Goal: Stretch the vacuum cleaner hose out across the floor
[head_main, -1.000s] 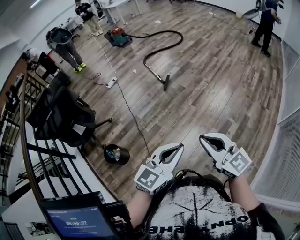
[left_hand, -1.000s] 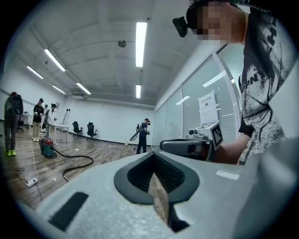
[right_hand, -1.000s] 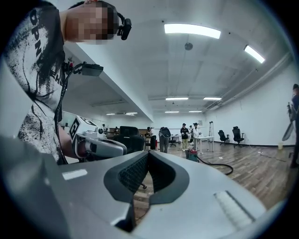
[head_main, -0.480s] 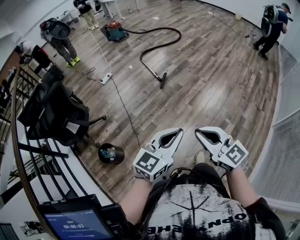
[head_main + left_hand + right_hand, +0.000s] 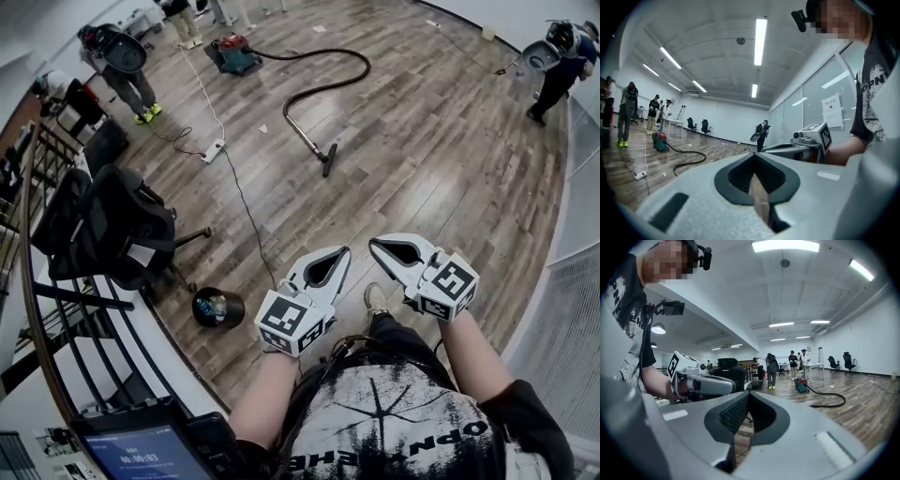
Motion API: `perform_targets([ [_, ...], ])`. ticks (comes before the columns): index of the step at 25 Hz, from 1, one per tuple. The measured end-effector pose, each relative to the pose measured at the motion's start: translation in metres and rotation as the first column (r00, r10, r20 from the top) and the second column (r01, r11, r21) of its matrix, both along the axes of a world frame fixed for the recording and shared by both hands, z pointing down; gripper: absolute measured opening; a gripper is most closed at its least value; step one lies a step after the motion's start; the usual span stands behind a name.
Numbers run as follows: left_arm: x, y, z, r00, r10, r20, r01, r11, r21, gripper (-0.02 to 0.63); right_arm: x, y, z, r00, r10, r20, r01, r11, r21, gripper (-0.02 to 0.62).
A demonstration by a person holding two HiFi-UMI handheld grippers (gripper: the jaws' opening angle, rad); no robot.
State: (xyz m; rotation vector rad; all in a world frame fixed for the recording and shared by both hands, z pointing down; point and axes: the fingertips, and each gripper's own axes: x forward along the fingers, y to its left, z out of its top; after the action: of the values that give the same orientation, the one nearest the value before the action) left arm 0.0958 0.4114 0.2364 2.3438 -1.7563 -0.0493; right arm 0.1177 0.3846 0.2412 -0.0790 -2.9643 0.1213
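While held side by side at 6 o'clock in the head view, pinching nothing: left gripper point(image 5: 343, 253) and right gripper point(image 5: 377, 247), fingers of each pressed together and empty. Lying well apart from both, up toward 12 o'clock on the wooden floor point(image 5: 441, 159): vacuum cleaner hose point(image 5: 327, 91), curved in a loop from the vacuum cleaner point(image 5: 232, 53) at 11 o'clock round to the floor nozzle point(image 5: 328, 161). Standing at 9 o'clock: black office chair point(image 5: 122, 230).

Black T-shirt point(image 5: 394, 431) — white graphic print, short sleeves; dark trousers point(image 5: 405, 335); light shoe point(image 5: 376, 298).
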Motion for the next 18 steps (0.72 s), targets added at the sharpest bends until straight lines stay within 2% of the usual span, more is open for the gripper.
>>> perform_targets([
  [9, -0.061, -0.090, 0.000, 0.984, -0.178, 0.013, 0.178, 0.983, -0.043, 0.002, -0.067, -0.090, 0.008, 0.988, -0.114, -0.104, 0.114, 0.993, -0.014, 0.005],
  [18, -0.090, -0.173, -0.002, 0.964, -0.262, 0.052, 0.265, 0.963, -0.052, 0.002, -0.095, -0.167, 0.015, 0.974, -0.192, -0.122, 0.192, 0.981, -0.012, 0.005],
])
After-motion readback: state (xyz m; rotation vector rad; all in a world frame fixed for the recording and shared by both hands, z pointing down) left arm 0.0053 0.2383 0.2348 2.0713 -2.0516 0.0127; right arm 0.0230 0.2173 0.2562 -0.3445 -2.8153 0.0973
